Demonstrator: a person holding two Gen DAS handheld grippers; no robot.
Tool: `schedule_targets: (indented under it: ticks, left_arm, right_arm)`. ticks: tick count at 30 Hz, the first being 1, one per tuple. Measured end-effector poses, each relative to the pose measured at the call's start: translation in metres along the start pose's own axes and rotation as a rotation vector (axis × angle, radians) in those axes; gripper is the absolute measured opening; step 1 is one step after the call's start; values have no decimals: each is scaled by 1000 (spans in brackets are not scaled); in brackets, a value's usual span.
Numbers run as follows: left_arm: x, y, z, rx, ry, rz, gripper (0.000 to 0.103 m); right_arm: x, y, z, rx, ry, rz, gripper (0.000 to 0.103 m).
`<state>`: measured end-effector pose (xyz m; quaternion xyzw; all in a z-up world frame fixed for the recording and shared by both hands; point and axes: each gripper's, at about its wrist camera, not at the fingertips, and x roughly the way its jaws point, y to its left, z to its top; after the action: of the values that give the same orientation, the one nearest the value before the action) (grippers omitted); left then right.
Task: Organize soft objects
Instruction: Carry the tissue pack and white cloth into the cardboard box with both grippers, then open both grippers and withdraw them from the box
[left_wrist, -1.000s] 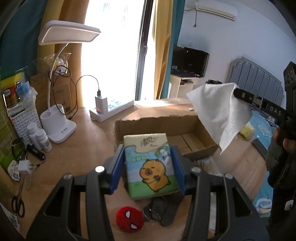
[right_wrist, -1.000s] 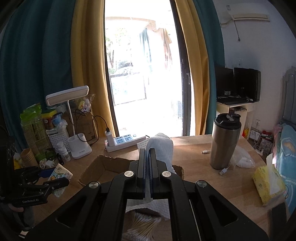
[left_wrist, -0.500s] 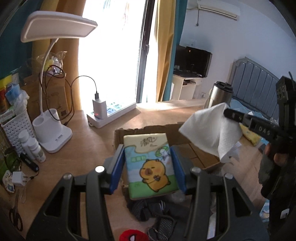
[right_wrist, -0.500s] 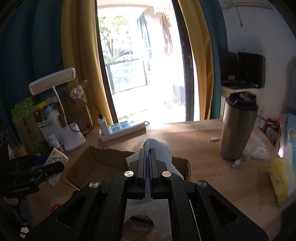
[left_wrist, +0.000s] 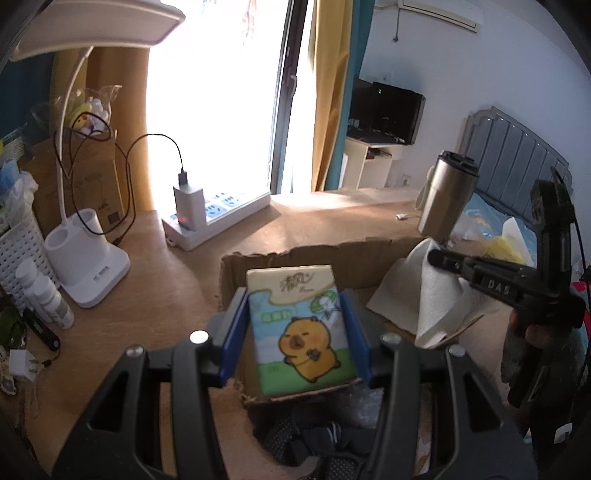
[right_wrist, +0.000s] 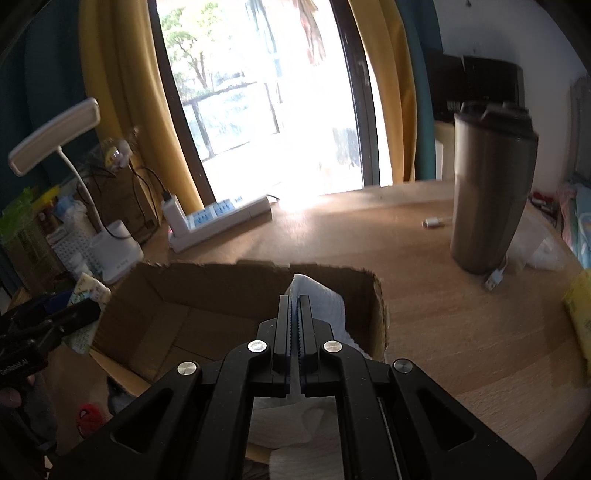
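Both hands are mid-drop-off: the left gripper is clamped on the tissue pack over the cardboard box, and the right gripper is pinched tight on a paper towel hanging into it. Next they just need to let go inside. Only the right view shows the box floor bare.

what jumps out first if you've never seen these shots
A tissue pack with a cartoon capybara, clamped in the left gripper over the cardboard box. Beside it, the right gripper pinches a white paper towel at the box's right end.
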<state>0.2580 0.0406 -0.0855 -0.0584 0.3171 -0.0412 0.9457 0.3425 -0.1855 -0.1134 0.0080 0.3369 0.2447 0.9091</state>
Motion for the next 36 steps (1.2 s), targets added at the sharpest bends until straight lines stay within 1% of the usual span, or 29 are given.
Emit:
schedule_targets:
  ticks: [5, 6, 7, 8, 9, 10, 11, 19, 31, 32, 34, 35, 36]
  left_arm:
    - [10, 1, -1, 4, 18, 3, 51]
    - [11, 1, -1, 6, 21, 7, 51]
    - [13, 1, -1, 9, 29, 20, 51]
    - [14, 2, -1, 9, 36, 26, 52]
    - [14, 2, -1, 7, 38, 25, 52]
    - [15, 3, -1, 0, 43, 23, 52]
    - [15, 3, -1, -3, 45, 24, 52]
    - [7, 1, -1, -5, 38, 9, 55]
    - [-27, 1, -4, -28, -11, 7, 61]
    - [-31, 1, -5, -34, -16, 6, 62]
    - [-38, 2, -7, -38, -25, 9, 69]
    - [-40, 1, -8, -39, -29, 9, 73]
    - [-44, 1, -8, -42, -36, 7, 74]
  right_arm:
    - [10, -5, -2, 40, 33, -2, 4]
    - [11, -5, -1, 44, 36, -2, 8]
    - [11, -5, -1, 47, 38, 1, 18]
    - [10, -4, 1, 51, 37, 6, 25]
    - [8, -3, 1, 53, 33, 10, 41]
    - [6, -3, 2, 53, 27, 13, 52]
    - [3, -3, 3, 50, 18, 15, 55]
    - [-27, 7, 6, -6, -44, -37, 57]
    - [-60, 11, -10, -14, -52, -76, 58]
    - [-62, 13, -11, -16, -54, -77, 58]
    - [-68, 16, -13, -21, -61, -78, 59]
    - [-70, 18, -14, -23, -63, -78, 59]
    - [-73, 20, -15, -27, -66, -79, 60]
